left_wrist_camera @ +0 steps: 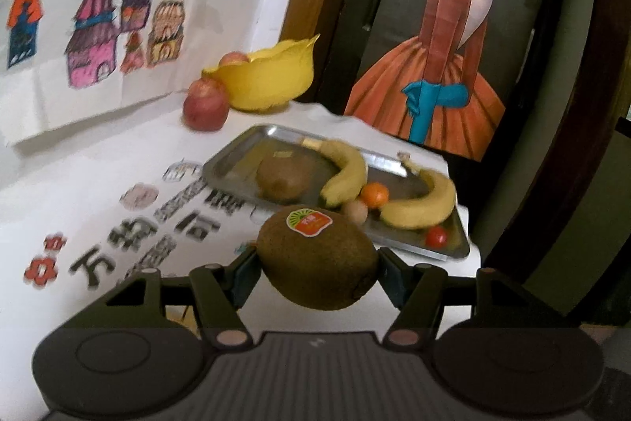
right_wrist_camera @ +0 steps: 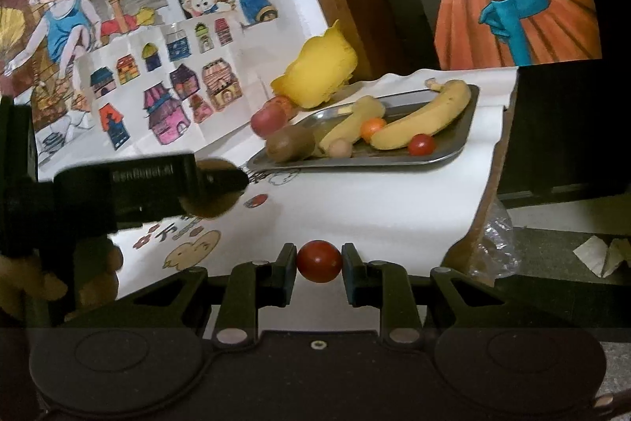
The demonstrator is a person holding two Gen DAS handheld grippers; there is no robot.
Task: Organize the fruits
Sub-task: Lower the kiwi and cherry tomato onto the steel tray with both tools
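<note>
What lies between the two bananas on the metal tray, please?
In the left wrist view, a small orange fruit sits between the two bananas on the metal tray.

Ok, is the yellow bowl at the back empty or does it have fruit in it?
Not empty: an apple shows above the yellow bowl's rim in the left wrist view. Whether more fruit lies inside, cannot tell; the wall hides it.

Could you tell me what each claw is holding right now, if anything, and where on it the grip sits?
The left claw clamps a kiwi at its two ends. The right claw pinches a cherry tomato across its middle.
</note>
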